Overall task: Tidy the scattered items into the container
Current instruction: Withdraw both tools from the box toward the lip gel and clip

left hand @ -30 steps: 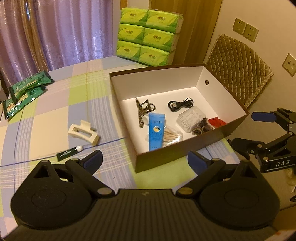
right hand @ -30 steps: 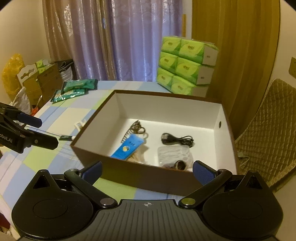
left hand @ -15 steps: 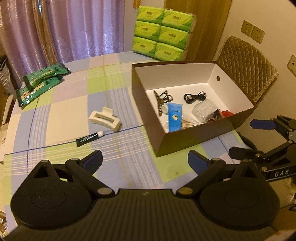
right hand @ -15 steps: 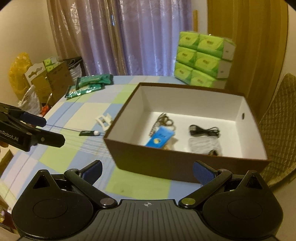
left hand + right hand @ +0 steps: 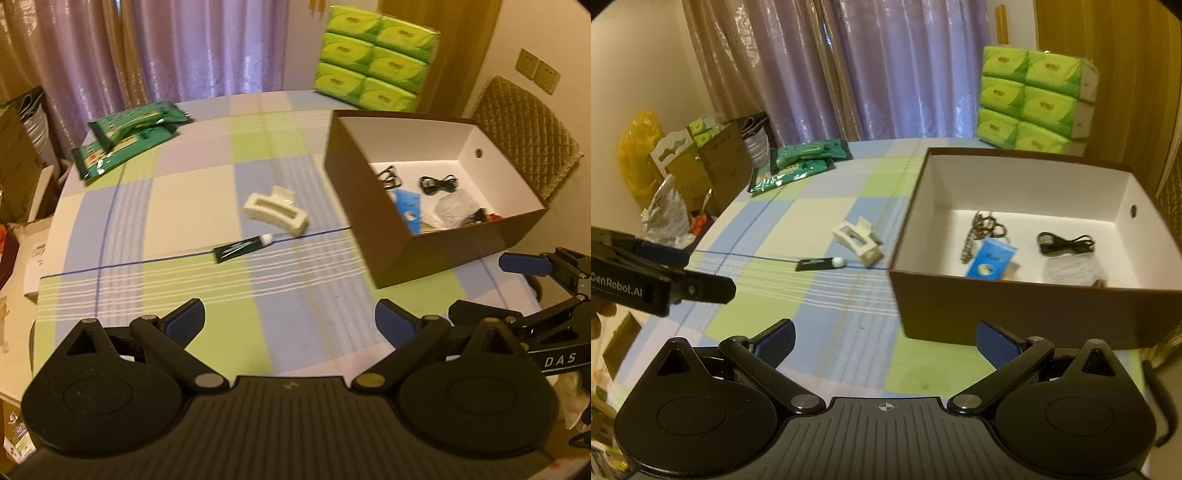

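A brown box [image 5: 439, 254] [image 5: 1015, 306] with a white inside stands on the right of the checked tablecloth; several small items lie in it, among them a black cable [image 5: 1065, 243] and a blue packet [image 5: 990, 258]. Left of the box lie a cream hair claw [image 5: 275, 214] [image 5: 857, 242] and a small dark tube [image 5: 242, 249] [image 5: 820, 263]. My left gripper [image 5: 290, 323] hovers open and empty above the near part of the table, well short of both. My right gripper [image 5: 884, 338] is open and empty too, in front of the box's near wall.
Green wipe packs [image 5: 129, 127] [image 5: 798, 162] lie at the table's far left. A stack of green tissue packs [image 5: 373, 74] [image 5: 1034, 99] stands behind the box. A quilted chair [image 5: 524, 129] is beyond the box, cardboard boxes and bags [image 5: 676, 166] left of the table.
Both grippers have pulled back and swung left, away from the box. The hair claw and tube now lie nearer the centre of both views. Both stay open.
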The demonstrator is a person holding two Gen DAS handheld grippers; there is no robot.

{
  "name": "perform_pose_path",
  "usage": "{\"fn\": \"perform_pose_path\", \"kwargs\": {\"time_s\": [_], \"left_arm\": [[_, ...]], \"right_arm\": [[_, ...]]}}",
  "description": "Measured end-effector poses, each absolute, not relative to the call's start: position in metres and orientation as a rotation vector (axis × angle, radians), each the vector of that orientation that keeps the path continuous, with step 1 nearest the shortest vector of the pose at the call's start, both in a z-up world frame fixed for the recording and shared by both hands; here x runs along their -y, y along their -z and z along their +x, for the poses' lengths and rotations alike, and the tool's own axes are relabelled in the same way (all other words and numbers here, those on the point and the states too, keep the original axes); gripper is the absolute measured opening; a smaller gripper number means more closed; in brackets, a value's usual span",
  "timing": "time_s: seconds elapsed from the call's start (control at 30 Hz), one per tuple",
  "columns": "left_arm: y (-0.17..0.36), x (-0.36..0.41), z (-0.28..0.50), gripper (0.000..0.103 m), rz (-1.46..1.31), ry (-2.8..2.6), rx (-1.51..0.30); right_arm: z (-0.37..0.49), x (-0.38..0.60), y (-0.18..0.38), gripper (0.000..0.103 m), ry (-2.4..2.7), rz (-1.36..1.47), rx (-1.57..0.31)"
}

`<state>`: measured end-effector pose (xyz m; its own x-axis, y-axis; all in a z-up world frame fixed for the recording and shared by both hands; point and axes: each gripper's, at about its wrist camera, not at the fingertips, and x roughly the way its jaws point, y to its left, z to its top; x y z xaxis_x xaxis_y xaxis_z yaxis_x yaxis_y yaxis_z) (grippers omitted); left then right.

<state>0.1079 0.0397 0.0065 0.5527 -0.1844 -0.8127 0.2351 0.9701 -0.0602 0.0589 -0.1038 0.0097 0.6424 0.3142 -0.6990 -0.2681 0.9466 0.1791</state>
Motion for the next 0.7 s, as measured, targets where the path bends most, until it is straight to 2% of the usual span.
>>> {"fn": "perform_pose_path", "kwargs": {"time_s": [0.7], "left_arm": [[0.021,-0.095,0.143,0.095,0.118,0.269,-0.913]], "right_arm": [[0.093,0.043,-0.003,0.101,-0.297,0.12,-0.769]]}}
